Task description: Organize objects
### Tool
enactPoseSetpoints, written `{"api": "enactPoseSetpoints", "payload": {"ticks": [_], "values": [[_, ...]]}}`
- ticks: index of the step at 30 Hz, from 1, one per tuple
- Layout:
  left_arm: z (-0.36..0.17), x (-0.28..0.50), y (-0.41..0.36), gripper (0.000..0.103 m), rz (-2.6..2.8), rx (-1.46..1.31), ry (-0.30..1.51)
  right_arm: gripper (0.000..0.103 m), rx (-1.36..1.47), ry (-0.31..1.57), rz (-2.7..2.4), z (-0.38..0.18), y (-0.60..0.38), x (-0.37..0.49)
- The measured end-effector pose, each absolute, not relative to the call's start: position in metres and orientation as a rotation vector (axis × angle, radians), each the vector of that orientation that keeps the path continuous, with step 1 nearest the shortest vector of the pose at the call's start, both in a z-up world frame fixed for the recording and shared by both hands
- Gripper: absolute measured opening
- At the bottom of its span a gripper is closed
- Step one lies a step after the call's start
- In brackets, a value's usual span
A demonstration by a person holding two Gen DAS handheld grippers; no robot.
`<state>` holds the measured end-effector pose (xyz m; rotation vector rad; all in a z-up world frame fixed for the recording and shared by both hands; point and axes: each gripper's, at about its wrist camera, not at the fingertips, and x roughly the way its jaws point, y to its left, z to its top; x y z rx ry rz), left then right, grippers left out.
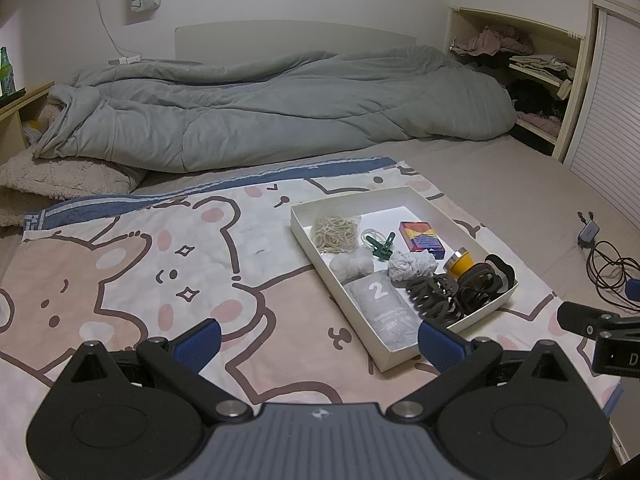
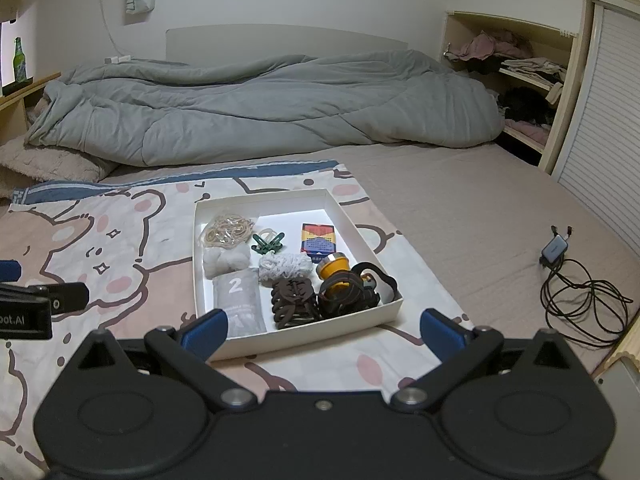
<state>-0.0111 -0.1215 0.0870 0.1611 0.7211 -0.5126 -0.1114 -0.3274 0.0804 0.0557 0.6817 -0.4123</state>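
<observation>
A shallow white box (image 1: 304, 236) (image 2: 360, 312) lies on a bear-print blanket (image 1: 140, 264) on the bed. It holds rubber bands (image 1: 335, 232) (image 2: 228, 230), green clips (image 1: 380, 245) (image 2: 269, 242), a card pack (image 1: 422, 238) (image 2: 317, 238), cotton balls (image 2: 225, 261), a grey pouch marked 2 (image 1: 384, 308) (image 2: 238, 300), a grey scrunchie (image 2: 284, 266), a brown hair claw (image 1: 434, 298) (image 2: 294, 300) and a yellow headlamp with strap (image 1: 476, 276) (image 2: 344, 284). My left gripper (image 1: 318, 344) is open and empty, before the box's near left corner. My right gripper (image 2: 322, 334) is open and empty, at the box's near edge.
A rumpled grey duvet (image 1: 260, 108) lies across the far side of the bed. A charger and black cable (image 2: 580, 292) lie on the sheet to the right. Shelves with clothes (image 1: 532, 76) stand at the back right. A pillow (image 1: 60, 180) lies at the left.
</observation>
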Motion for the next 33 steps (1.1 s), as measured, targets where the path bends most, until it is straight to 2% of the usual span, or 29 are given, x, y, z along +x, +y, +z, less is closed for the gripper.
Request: {"api": "enactPoseSetpoints", "payload": {"ticks": [33], "values": [[0.0871, -0.0121, -0.1222, 0.103, -0.509, 0.164, 0.718, 0.103, 0.061, 0.687, -0.407, 0.0795, -0.3300, -0.1125]]}}
